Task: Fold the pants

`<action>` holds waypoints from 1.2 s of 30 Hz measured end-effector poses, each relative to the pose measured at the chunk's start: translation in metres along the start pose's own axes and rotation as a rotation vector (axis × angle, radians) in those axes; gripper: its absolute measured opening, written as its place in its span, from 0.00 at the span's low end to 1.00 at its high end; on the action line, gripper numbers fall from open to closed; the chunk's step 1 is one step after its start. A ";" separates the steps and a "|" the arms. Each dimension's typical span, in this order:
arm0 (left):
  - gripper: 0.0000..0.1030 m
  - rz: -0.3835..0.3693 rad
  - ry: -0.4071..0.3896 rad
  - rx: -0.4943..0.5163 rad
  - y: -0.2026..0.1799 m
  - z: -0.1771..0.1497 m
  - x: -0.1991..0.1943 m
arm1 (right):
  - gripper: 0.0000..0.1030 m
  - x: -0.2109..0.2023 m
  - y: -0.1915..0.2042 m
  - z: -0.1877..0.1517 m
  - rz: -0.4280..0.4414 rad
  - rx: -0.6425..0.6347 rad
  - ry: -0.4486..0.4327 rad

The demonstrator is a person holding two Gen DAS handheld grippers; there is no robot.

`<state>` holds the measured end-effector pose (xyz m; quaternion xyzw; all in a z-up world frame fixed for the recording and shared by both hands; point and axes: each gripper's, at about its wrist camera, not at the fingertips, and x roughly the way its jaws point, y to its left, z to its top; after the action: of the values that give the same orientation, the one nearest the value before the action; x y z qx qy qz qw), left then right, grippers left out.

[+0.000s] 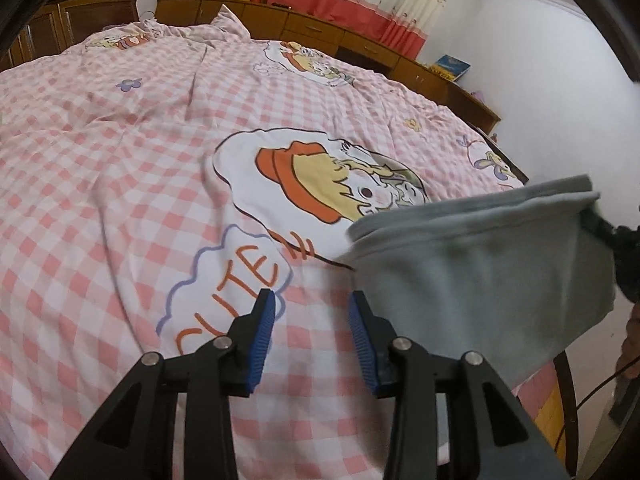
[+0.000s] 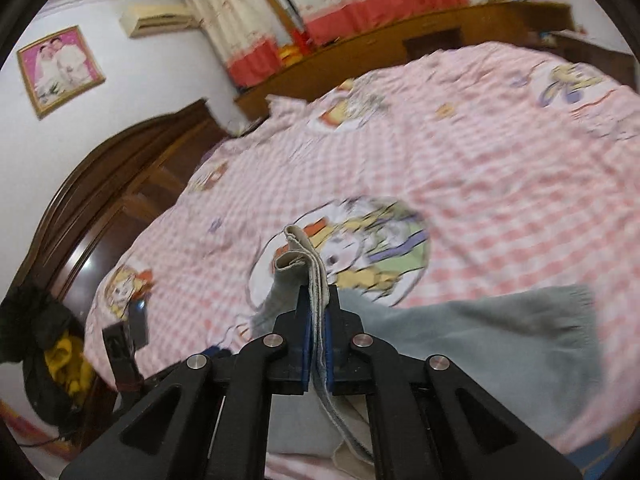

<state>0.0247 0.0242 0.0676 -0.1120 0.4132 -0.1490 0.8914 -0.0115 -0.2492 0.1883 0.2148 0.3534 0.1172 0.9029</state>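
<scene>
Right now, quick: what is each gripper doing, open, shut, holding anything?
Left gripper: open, nothing between the jaws.
Right gripper: shut on the grey pants, edge pinched and lifted off the bed.

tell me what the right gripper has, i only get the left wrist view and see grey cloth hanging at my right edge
Observer: The right gripper is shut on a folded edge of the grey pants.
Operator: does any of it stick out past the tips
Observer: Yes, a doubled hem pokes out beyond them.
Operator: rest of it on the bed?
Observer: In that view more grey cloth spreads to the right over the checked bedspread; contact is unclear in the blur.
</scene>
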 end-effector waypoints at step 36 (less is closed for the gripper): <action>0.48 -0.194 0.140 -0.010 -0.074 0.015 0.098 | 0.59 0.000 -0.177 -0.042 -0.382 0.108 0.012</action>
<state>0.0830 -0.0786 0.0322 -0.1452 0.4622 -0.2399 0.8413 -0.0297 -0.3920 0.0776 0.1911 0.3987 -0.0740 0.8939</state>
